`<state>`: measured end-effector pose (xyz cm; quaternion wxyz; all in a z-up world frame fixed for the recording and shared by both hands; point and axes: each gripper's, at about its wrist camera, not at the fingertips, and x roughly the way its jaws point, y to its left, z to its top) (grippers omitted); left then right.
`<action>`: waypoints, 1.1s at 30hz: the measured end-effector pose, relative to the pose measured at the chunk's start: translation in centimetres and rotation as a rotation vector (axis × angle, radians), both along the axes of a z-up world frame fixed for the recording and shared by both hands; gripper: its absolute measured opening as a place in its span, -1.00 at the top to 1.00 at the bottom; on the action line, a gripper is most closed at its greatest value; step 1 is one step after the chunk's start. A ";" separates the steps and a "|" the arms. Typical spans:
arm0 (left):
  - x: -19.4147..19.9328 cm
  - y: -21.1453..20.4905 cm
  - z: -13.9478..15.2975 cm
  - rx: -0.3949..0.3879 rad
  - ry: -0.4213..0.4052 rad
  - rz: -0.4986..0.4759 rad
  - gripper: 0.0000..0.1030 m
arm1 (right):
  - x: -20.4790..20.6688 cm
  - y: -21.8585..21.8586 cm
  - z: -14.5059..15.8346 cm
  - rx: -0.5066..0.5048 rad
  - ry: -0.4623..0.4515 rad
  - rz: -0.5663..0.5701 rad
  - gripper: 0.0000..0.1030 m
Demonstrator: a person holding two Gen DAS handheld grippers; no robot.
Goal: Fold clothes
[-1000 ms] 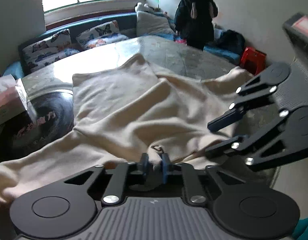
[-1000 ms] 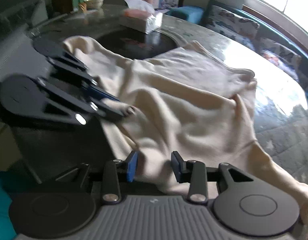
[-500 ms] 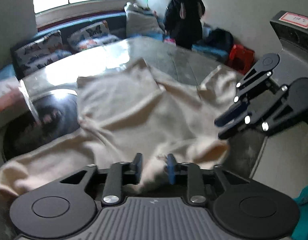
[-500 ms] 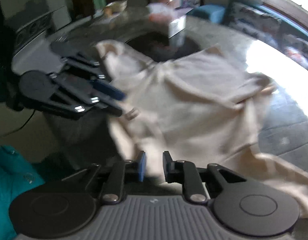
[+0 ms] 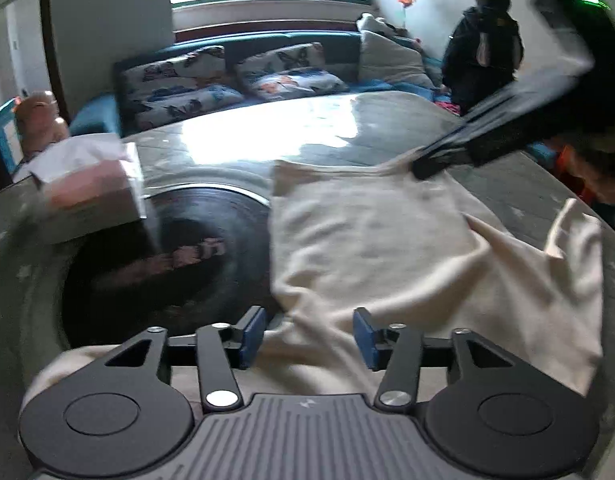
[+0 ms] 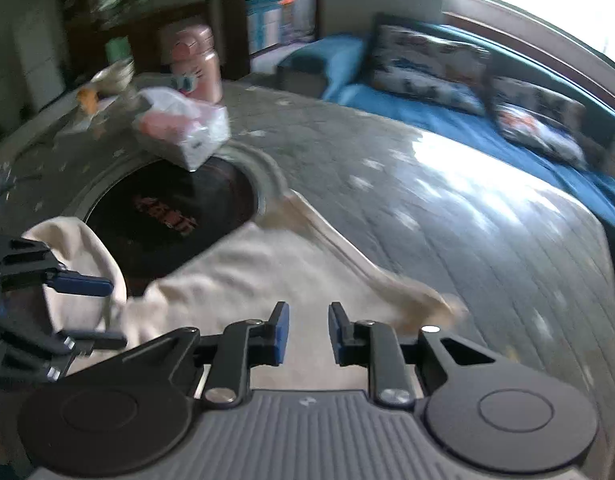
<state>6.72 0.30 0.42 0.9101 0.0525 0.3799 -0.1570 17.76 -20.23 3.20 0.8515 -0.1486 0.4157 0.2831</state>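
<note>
Cream garment [image 5: 407, 264] spread on table [image 6: 487, 216]; both claws parted above it.

Cream garment [image 5: 387, 248]: soft matt cloth. Table [image 6: 467, 220]: glossy stone. Tissue pack [image 6: 183, 128]: shiny plastic wrap.

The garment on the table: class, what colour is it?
The garment is a plain cream, off-white colour, seen best in the left wrist view.

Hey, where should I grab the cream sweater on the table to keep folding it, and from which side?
Probably the loose sleeve on the right of the cream sweater. It sticks out from the body, its cuff end raised and free, so the right hand-held gripper could come in from the table's right edge and pinch the cuff. Both hand-held grippers look open, including the left.
</note>
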 end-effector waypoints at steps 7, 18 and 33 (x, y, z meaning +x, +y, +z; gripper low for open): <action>0.8 2.8 -1.0 0.026 0.029 0.053 -0.13 | 6.9 6.6 -3.1 -0.027 -0.002 0.023 0.13; 1.5 5.5 -2.3 0.031 0.068 0.096 -0.10 | 8.9 10.7 -5.1 -0.035 -0.015 0.060 0.90; 1.2 7.6 -0.8 0.024 0.055 0.167 -0.10 | 6.6 2.2 -0.2 -0.044 -0.056 -0.098 0.55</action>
